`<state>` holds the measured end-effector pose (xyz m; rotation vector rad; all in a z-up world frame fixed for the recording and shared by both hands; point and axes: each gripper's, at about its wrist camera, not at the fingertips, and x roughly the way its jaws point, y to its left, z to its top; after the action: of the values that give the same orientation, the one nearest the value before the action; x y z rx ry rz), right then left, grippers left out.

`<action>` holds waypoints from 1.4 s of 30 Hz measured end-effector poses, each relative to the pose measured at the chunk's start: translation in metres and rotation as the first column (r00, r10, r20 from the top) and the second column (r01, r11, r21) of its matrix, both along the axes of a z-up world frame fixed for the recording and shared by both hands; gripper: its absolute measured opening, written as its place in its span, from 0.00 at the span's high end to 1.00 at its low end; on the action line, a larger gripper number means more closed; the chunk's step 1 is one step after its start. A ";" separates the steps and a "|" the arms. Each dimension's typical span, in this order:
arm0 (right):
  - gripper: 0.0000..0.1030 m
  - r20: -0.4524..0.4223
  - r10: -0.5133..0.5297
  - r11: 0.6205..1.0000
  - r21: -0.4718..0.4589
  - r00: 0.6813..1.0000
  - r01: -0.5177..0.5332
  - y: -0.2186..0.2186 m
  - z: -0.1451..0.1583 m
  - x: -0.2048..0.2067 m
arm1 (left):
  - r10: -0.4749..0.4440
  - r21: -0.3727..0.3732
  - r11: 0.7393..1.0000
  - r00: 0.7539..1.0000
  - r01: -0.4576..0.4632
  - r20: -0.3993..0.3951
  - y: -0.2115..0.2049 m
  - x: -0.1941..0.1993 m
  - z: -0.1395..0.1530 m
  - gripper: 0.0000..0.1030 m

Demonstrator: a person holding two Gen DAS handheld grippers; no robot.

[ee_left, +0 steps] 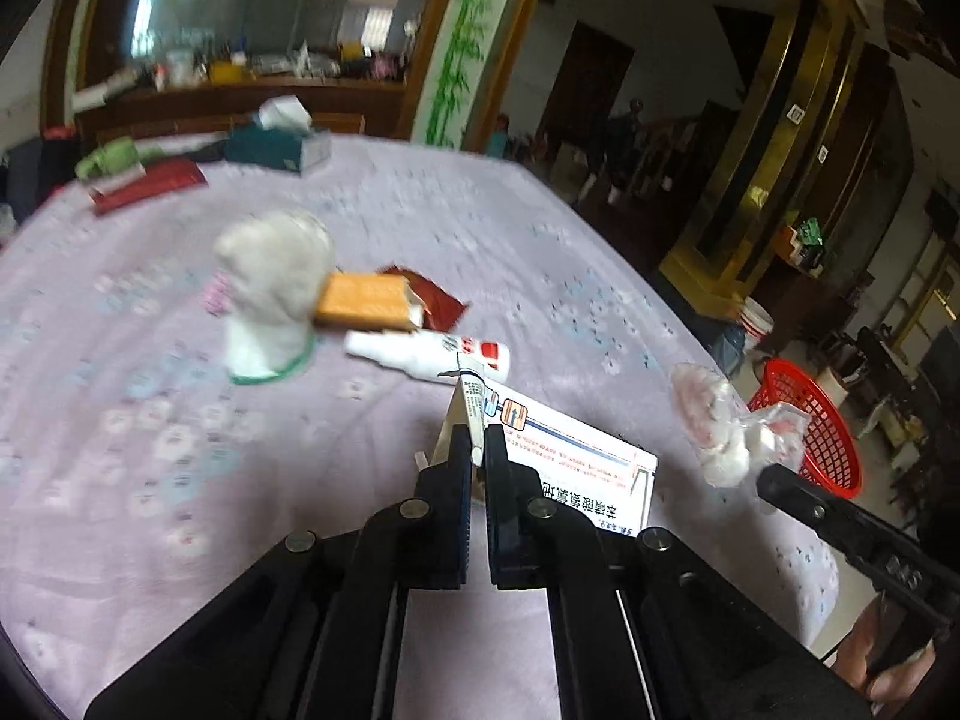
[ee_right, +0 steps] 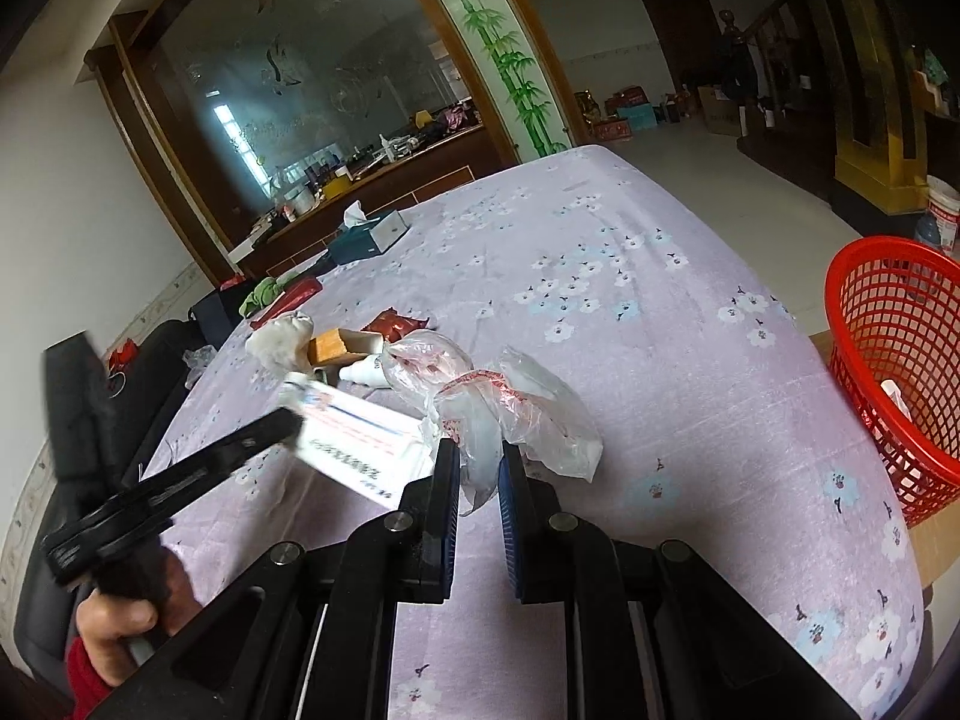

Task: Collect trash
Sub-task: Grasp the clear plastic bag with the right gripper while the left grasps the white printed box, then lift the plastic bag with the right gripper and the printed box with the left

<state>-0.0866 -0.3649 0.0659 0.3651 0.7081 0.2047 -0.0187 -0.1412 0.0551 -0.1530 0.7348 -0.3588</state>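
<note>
Left gripper [ee_left: 478, 450] pinching box [ee_left: 576, 450], print blurred

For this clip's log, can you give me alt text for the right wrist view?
The right gripper pinches a crumpled clear plastic bag above a lilac flowered tablecloth. To its left the left gripper holds a white box; a red mesh basket waits at right.

right gripper [ee_right: 480, 468] fingers [ee_right: 445, 480] pinch plastic bag [ee_right: 528, 414].
</note>
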 end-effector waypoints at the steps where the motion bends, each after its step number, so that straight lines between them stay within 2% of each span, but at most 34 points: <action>1: 0.87 0.000 0.002 1.000 -0.001 1.000 -0.002 0.001 0.000 -0.001 | 0.005 0.006 1.000 1.000 -0.005 0.014 0.003 -0.005 0.003 0.97; 7: 0.87 0.005 0.010 1.000 -0.020 1.000 -0.010 0.012 0.002 -0.007 | 0.035 0.025 0.999 0.997 -0.037 0.073 0.018 -0.025 0.013 0.97; 23: 0.87 0.047 0.032 0.998 -0.056 0.998 -0.029 0.031 0.019 -0.029 | 0.051 0.048 0.997 0.987 -0.059 0.155 0.026 -0.066 0.033 0.97; 42: 0.87 0.048 0.047 0.997 -0.063 0.998 -0.044 0.041 0.021 -0.028 | 0.083 0.124 0.986 0.978 -0.108 0.189 0.021 -0.068 0.034 0.97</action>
<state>-0.1142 -0.3239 0.0865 0.2845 0.6732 0.2336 -0.0863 -0.1198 0.0888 -0.0282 0.5648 -0.2273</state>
